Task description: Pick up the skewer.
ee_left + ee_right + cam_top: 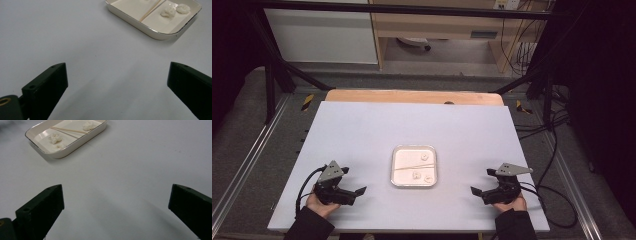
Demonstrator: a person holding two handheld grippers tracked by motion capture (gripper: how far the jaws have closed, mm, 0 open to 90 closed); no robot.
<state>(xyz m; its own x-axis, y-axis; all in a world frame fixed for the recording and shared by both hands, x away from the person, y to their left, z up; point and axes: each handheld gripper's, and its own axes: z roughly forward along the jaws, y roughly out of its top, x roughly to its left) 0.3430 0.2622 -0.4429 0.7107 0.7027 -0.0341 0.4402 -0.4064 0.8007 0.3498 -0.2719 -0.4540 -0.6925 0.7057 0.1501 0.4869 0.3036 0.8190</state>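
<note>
Tabletop [362,130] with tray [414,184] at centre, between my left tool [358,192] and right tool [477,192]; both gape wide, empty. Risks I see: a jaw nudging the tray, rolling the stick [412,166], crushing the 3 lumps [416,175].

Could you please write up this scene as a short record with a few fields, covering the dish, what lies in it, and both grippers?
surface: white rectangular table board
dish: shallow cream rectangular tray with rounded corners, at the board's middle
contents: three small white lumpy pieces and one thin pale wooden stick lying slantwise
left gripper: jaws wide open, holding nothing, left of the tray
right gripper: jaws wide open, holding nothing, right of the tray
contact: neither gripper touches the tray
</note>
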